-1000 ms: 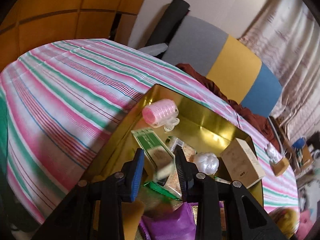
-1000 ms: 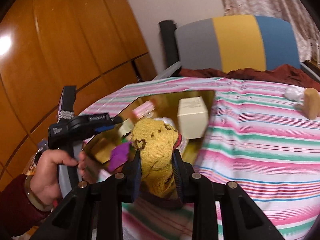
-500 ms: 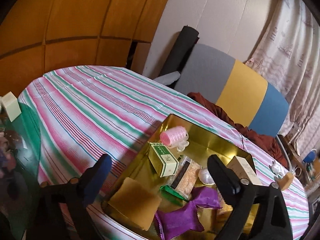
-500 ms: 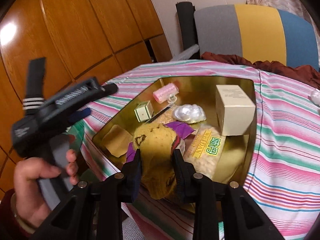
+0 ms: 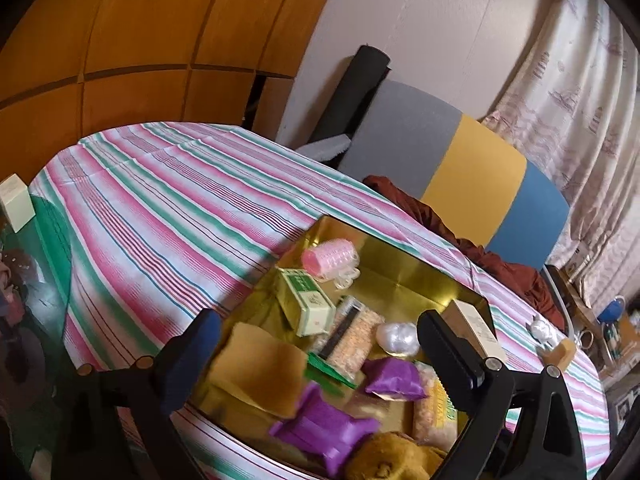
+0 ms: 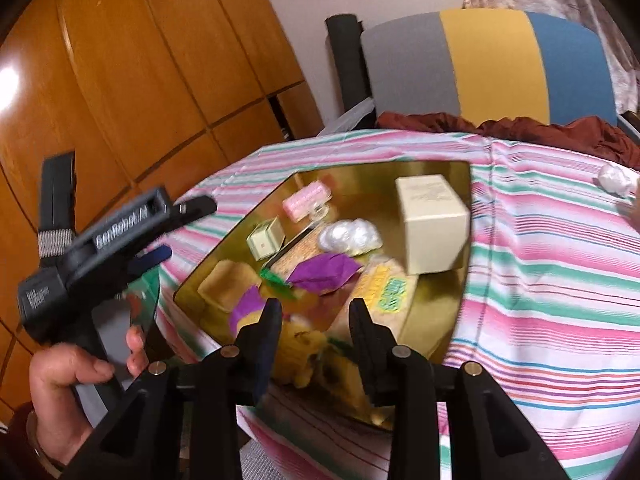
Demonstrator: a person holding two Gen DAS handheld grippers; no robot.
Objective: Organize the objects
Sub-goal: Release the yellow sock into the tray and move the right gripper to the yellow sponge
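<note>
Grippers hang over a gold tray [image 5: 404,276] on a table spread with a pink, green and white striped cloth [image 5: 168,216]. The left gripper [image 5: 320,356] stands with its fingers spread wide and nothing between them, poised above the tray's near end. Just ahead of it lie a tan pad [image 5: 260,368], a green and white box [image 5: 308,304], a long packet of pale grains [image 5: 352,340] and a pink hair roller [image 5: 330,258] farther off toward the tray's far corner. Off its right finger sit a white crinkled ball [image 5: 396,336] and a cream carton [image 5: 476,328]; close under the fingers are two purple pouches [image 5: 394,374], one of them blurred. The right gripper [image 6: 314,322] is parted too, and the yellow knitted toy [image 6: 304,344] lies between and just below its fingers at the tray's near edge; blur keeps one from telling whether a finger touches it. Beyond that gripper the cream carton [image 6: 434,224] stands upright toward the right side of the tray, a yellow-lettered snack bag [image 6: 386,296] lying at its foot. To the right gripper's left, a hand [image 6: 68,392] grips the handle of the left tool. Outside the tray, far right, a second white ball [image 6: 614,178] rests on the cloth. A grey, yellow and blue chair back [image 6: 488,56] rises behind the table.
</note>
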